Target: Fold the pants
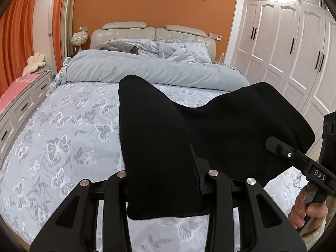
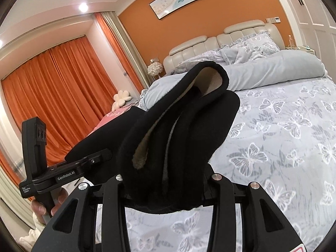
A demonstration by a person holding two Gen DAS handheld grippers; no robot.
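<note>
Above the bed (image 1: 63,126), with its grey butterfly sheet, a pair of black pants (image 1: 168,136) hangs in the air, held up by both tools. From the left wrist view, the left gripper (image 1: 166,180) has its jaws closed on a thick bunch of the black cloth, which rises in a peak in front of the camera and sags across to the right gripper (image 1: 273,145), whose jaws pinch the far end of the same cloth. From the right wrist view, the right gripper (image 2: 166,180) is clamped on a folded wad of the pants (image 2: 178,126), several layers deep, with a pale tan lining showing along the folds. A bare hand (image 1: 308,210) grips the handle of the right tool, down beside the near corner of the bed. Beyond the pants, toward the head of the bed, a pale blue duvet (image 1: 147,69) lies rolled across the mattress, with pillows (image 1: 178,49) behind it against the cream headboard (image 1: 126,31). White wardrobe doors (image 1: 283,42) stand along the right side of the bed and orange curtains (image 2: 52,84) hang on its left side.
</note>
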